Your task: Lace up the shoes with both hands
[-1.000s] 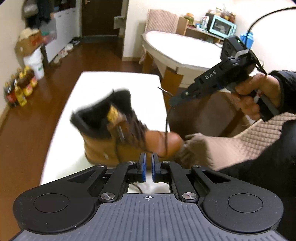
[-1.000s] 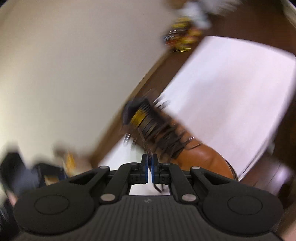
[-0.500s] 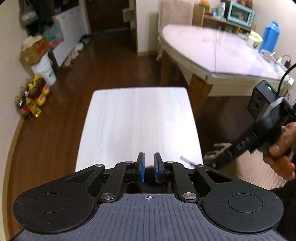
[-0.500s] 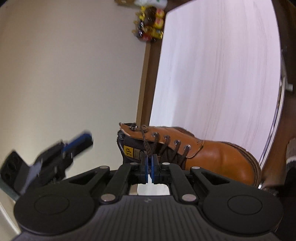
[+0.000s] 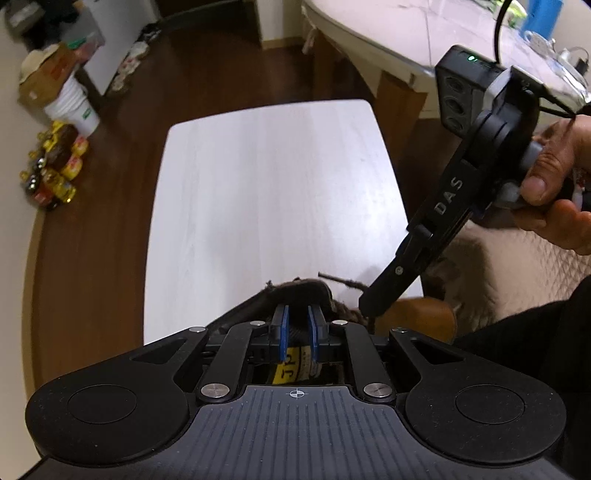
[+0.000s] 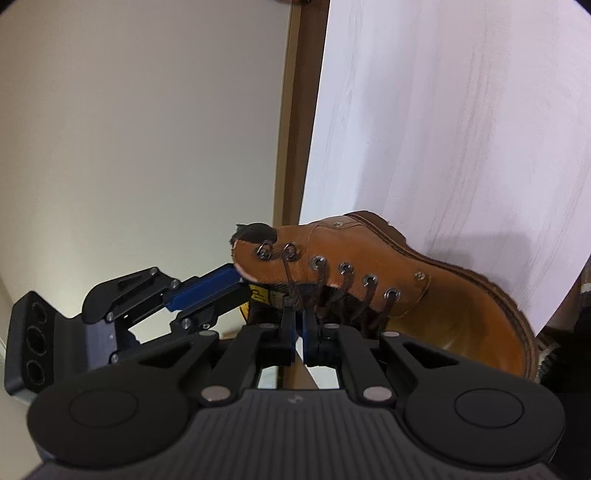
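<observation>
A tan leather boot (image 6: 424, 306) lies at the near edge of the white table (image 6: 461, 129), with its toe (image 5: 417, 317) to the right in the left wrist view. My left gripper (image 5: 297, 325) points steeply down. It is shut on the boot's tongue (image 5: 291, 373), the one with the yellow label. The right wrist view shows the same gripper (image 6: 243, 286) at the boot's collar. My right gripper (image 6: 299, 321) is shut on the dark brown shoelace (image 6: 287, 273), which comes from an upper eyelet. From the left wrist view, the right gripper (image 5: 365, 308) sits just right of the tongue, with the lace end (image 5: 334, 279) sticking out.
A person's hand (image 5: 554, 184) holds the right gripper. A quilted cushion (image 5: 535, 266) lies at the right. Bottles (image 5: 51, 173) and a white bucket (image 5: 70, 107) stand on the wooden floor at the left. A round table (image 5: 406, 33) stands behind.
My left gripper has come over the boot, and the tongue now sits between its pads. My right gripper came down and rolled, carrying the lace close to the boot's collar.
</observation>
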A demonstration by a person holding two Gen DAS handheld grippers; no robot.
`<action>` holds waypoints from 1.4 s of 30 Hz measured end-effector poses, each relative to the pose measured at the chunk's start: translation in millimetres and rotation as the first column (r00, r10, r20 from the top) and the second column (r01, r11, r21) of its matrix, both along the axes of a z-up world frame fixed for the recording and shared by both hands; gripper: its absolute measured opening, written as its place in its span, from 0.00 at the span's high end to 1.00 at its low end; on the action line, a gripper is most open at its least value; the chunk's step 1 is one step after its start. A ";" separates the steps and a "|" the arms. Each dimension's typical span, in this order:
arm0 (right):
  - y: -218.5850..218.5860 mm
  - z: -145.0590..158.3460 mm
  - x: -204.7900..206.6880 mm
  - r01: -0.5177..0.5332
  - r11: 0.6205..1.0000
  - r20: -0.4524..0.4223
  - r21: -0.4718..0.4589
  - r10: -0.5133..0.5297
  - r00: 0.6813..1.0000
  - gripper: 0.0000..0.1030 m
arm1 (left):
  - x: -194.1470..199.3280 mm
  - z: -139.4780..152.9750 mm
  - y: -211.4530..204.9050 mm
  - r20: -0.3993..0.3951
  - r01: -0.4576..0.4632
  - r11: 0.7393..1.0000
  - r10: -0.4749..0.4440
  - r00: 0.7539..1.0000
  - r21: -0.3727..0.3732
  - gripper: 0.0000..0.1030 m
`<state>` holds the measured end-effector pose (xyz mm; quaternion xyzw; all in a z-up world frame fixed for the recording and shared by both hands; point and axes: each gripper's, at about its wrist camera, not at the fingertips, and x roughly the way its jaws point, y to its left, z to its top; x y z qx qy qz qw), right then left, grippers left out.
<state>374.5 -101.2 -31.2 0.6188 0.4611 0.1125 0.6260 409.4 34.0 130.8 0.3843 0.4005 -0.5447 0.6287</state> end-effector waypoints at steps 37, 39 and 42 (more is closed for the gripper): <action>-9.0 5.4 67.5 -0.339 0.938 0.009 -0.076 0.341 0.940 0.96 | 6.4 2.2 -11.0 -0.015 -0.065 0.994 0.064 0.998 -0.090 0.87; -3.1 2.2 72.8 -0.373 0.924 0.013 -0.082 0.376 0.927 0.96 | 4.2 1.8 -11.1 -0.013 -0.063 0.994 0.062 0.998 -0.089 0.87; 2.9 3.9 78.6 -0.422 0.901 0.031 -0.104 0.427 0.904 0.96 | -0.8 5.1 -5.5 -0.020 -0.073 0.993 0.072 0.997 -0.094 0.87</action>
